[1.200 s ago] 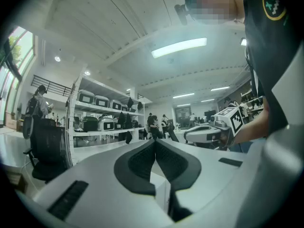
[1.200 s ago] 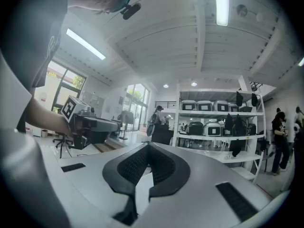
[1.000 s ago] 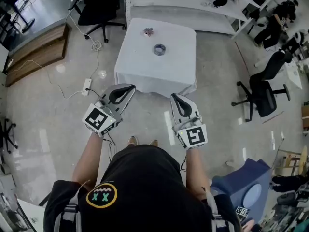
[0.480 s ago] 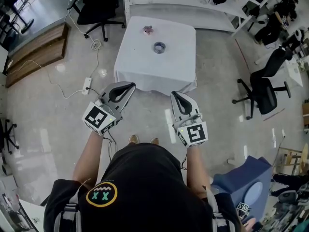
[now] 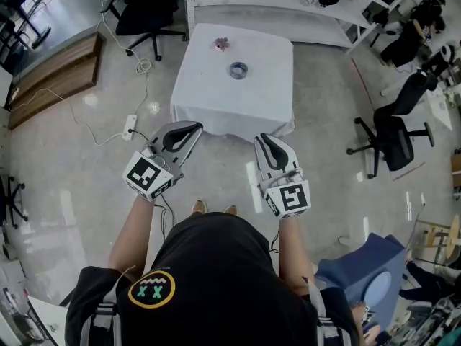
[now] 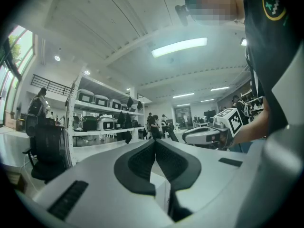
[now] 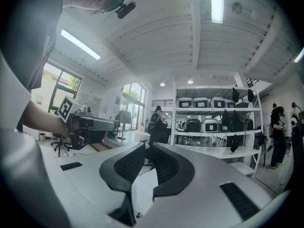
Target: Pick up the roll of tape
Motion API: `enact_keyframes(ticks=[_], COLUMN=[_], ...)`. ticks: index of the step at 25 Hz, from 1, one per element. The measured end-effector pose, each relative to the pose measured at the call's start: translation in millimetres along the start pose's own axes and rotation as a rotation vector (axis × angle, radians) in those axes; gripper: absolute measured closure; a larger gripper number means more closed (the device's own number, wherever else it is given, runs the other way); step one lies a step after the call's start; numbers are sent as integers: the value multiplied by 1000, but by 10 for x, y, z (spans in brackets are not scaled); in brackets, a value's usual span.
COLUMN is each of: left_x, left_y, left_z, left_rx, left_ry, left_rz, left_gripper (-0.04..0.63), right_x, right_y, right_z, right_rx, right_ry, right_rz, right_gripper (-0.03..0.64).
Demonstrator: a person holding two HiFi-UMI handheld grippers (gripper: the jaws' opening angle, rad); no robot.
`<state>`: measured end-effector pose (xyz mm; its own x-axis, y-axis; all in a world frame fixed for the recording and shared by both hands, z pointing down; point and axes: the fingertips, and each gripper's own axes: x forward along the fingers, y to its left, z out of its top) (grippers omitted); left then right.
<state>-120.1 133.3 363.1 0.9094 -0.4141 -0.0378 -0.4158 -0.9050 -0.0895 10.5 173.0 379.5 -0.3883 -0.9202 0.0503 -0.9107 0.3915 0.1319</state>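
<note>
**Tape far off, jaws barely parted**

The grey ring-shaped roll of tape (image 5: 238,71) lies flat on the white cloth-covered square table (image 5: 216,114), about mid-width and nearer the far edge. It is well apart from both grippers, which are held level short of the near edge. The left gripper (image 5: 194,129) is clenched on nothing. The right gripper (image 5: 261,138) is just opening, with nothing between its jaws. With so narrow a gap, the jaws would likely shove the roll across the cloth instead of straddling its wall.
</note>
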Motion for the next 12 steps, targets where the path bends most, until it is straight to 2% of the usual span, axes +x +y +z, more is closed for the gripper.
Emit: enact_keyframes(ticks=[8, 12], left_x=[1, 1], left_y=[13, 19], left_z=[13, -13], left_rx=[-5, -1], left_ry=[7, 6], left_rz=[-9, -8], left_gripper=[577, 577], right_x=[46, 53], right_y=[62, 97], right_z=[29, 39], right_rx=[-18, 4], right_ry=[6, -12], right_rz=[30, 55], right_gripper=[462, 384])
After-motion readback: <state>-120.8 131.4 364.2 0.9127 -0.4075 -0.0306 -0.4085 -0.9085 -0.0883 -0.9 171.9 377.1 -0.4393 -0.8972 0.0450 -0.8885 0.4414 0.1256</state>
